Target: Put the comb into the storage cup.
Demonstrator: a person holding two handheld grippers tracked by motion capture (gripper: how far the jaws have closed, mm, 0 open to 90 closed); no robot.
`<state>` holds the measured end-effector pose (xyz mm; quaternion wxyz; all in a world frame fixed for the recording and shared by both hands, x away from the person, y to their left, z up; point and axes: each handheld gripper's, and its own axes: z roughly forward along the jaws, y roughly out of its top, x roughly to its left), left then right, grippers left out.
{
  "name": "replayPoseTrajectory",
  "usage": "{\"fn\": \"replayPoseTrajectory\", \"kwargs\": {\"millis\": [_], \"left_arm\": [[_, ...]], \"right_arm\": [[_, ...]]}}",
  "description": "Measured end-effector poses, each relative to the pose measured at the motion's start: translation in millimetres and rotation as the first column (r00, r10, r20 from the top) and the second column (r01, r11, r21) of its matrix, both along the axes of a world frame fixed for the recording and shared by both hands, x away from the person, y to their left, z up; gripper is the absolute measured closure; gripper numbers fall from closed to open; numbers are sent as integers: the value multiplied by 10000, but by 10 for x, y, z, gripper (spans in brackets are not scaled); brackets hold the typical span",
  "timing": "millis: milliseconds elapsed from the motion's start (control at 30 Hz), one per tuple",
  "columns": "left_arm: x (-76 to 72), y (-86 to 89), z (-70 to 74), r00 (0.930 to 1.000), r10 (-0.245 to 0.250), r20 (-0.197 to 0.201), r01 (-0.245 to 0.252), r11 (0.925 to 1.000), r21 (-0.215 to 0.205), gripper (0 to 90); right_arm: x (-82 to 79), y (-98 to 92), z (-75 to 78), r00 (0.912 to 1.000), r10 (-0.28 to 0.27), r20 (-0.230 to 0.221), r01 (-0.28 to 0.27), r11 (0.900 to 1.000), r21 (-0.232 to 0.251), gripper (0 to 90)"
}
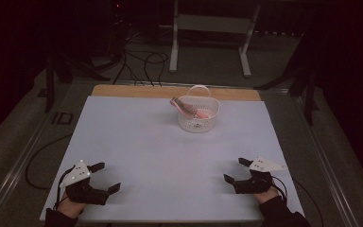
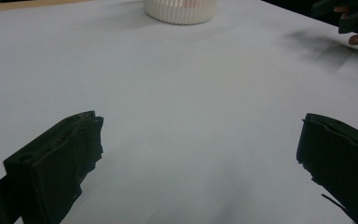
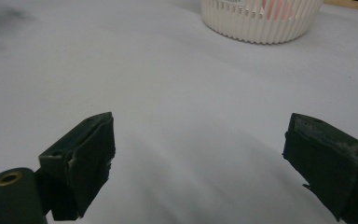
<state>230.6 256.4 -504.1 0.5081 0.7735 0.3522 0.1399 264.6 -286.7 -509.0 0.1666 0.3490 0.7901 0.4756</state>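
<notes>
The left gripper (image 1: 105,176) rests near the front left corner of the worktop (image 1: 137,142), and its jaws stand wide apart with nothing between them. In the left gripper view only bare white surface lies between its two black jaws. The right gripper (image 1: 237,170) rests near the front right corner, also released, with its jaws spread and empty. A hand (image 1: 71,206) holds the left gripper from the front edge, and a dark sleeve (image 1: 283,215) comes in behind the right one.

Well apart from both grippers, near the middle of the back edge, stands a white basket (image 1: 197,120) with slotted walls and a thin handle. A brush (image 1: 185,107) leans tilted inside it, with something pink (image 1: 203,113) beside it. I can read no writing or label on any of these things.
</notes>
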Motion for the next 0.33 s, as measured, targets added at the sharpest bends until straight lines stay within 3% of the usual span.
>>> {"fn": "replayPoseTrajectory", "kwargs": {"millis": [333], "left_arm": [[0, 7, -9, 10000, 4, 32, -4, 10000, -96, 0]], "right_arm": [[3, -5, -2, 10000, 45, -44, -45, 10000, 85, 88]]}}
